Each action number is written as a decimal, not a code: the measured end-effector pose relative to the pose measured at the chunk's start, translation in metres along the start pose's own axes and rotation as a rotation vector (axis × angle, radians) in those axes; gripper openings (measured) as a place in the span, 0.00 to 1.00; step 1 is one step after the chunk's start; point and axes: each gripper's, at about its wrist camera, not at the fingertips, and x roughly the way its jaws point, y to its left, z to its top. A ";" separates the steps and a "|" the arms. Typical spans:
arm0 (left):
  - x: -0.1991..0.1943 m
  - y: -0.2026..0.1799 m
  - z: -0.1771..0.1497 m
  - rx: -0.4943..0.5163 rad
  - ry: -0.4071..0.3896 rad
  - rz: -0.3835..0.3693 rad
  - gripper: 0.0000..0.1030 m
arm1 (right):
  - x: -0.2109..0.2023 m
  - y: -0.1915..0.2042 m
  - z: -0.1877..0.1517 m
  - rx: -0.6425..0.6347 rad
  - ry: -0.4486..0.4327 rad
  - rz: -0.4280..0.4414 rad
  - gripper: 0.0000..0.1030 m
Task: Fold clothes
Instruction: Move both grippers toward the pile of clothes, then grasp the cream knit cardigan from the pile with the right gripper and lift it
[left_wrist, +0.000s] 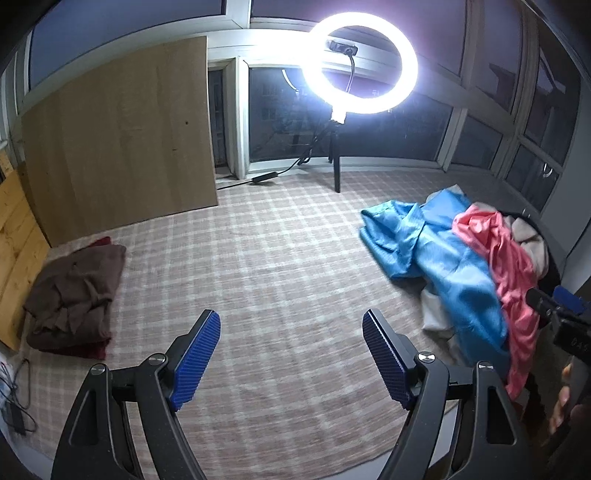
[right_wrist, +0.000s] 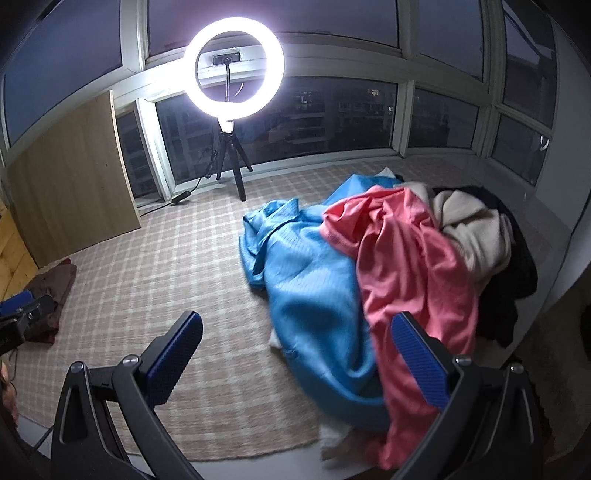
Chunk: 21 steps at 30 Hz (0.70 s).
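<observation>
A heap of loose clothes lies on the checked rug (left_wrist: 266, 258) at the right: a blue garment (right_wrist: 306, 280), a pink garment (right_wrist: 402, 258) over it, a cream one (right_wrist: 469, 225) and a black one (right_wrist: 513, 266) behind. The heap also shows in the left wrist view, blue (left_wrist: 454, 266) and pink (left_wrist: 509, 266). A brown folded garment (left_wrist: 77, 291) lies at the left on a dark red one. My left gripper (left_wrist: 291, 354) is open and empty above the bare rug. My right gripper (right_wrist: 295, 354) is open and empty just above the blue and pink garments.
A lit ring light (left_wrist: 360, 62) on a tripod (left_wrist: 336, 166) stands at the back by the windows, its cable (left_wrist: 266, 177) trailing on the floor. A wooden board (left_wrist: 118, 140) leans at the back left. Cables (left_wrist: 18, 398) lie at the left edge.
</observation>
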 end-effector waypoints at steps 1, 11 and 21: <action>0.001 -0.002 0.001 -0.008 0.001 -0.007 0.74 | 0.001 -0.007 0.002 0.002 -0.005 0.001 1.00; 0.019 -0.032 0.028 -0.047 -0.047 -0.011 0.71 | 0.001 -0.164 0.028 0.117 -0.081 -0.141 1.00; 0.043 -0.090 0.055 -0.013 -0.014 -0.007 0.72 | 0.092 -0.281 0.081 0.083 0.033 -0.087 1.00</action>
